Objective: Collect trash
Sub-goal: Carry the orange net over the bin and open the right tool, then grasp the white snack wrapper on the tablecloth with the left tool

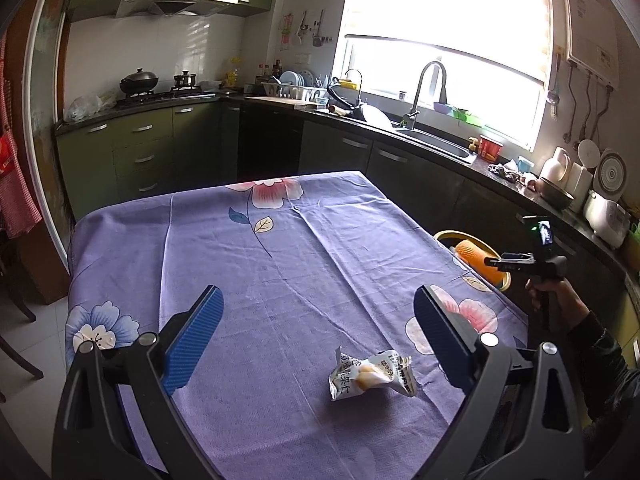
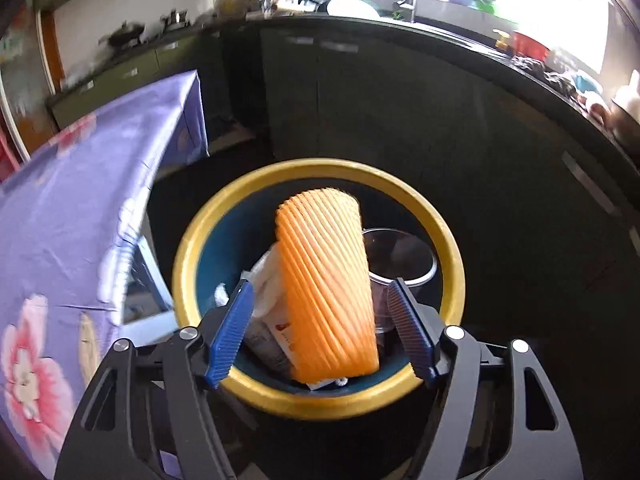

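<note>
A crumpled white snack wrapper lies on the purple flowered tablecloth, between and just ahead of my left gripper, which is open and empty above the table. My right gripper is open over a yellow-rimmed trash bin. An orange ribbed foam sleeve lies in the bin between the fingers, untouched, on top of white wrappers and a clear plastic cup. In the left wrist view the right gripper hovers over the bin beside the table's right edge.
The bin stands on the floor between the table and dark kitchen cabinets. A counter with a sink, tap and dishes runs behind. A dark chair stands left of the table.
</note>
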Motion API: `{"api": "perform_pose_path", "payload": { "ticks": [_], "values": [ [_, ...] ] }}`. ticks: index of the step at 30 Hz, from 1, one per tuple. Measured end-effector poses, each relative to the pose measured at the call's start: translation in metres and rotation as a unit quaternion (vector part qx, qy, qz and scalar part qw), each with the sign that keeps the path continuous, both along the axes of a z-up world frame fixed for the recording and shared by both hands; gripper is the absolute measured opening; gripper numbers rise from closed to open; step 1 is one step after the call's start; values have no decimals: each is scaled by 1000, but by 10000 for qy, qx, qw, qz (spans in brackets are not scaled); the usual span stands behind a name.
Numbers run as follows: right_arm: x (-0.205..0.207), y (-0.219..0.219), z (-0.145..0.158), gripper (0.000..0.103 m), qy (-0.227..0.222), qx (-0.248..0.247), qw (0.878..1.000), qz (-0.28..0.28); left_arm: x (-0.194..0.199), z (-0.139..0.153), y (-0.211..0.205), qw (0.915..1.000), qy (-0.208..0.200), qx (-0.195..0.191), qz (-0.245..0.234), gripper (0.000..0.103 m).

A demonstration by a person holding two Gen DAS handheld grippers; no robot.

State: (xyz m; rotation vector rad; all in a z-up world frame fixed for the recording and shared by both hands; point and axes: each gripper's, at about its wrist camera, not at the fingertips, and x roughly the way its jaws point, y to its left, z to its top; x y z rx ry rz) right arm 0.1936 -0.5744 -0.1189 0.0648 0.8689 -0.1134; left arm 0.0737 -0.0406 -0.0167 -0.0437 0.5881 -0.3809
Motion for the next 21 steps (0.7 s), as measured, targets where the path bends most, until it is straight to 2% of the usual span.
{"api": "perform_pose_path", "payload": {
  "ticks": [3,7,10,14,17,20,21],
  "values": [
    [-19,-1,8,74,-147,-2,9999,-38,6,-4,1,9998,134,-88,-97,91],
    [-46,3,22,75,-284,41,9996,-23,13,-10,0,9993,263,-147,-209,91],
    [-58,14,33,76,-434,118,9990,51,16,-14,-4,9989,302,-20,-348,91],
    [-67,42,43,77,-517,173,9981,284,20,-20,-13,9962,347,227,-764,91],
    [-72,62,49,78,-519,153,9973,490,23,-26,-23,9874,340,448,-1477,91],
    [-68,79,52,78,-500,103,9965,668,22,-33,-41,9662,338,882,-2397,91],
    [-68,85,53,78,-488,91,9962,719,22,-37,-49,9534,375,1027,-2811,91]
  ]
}}
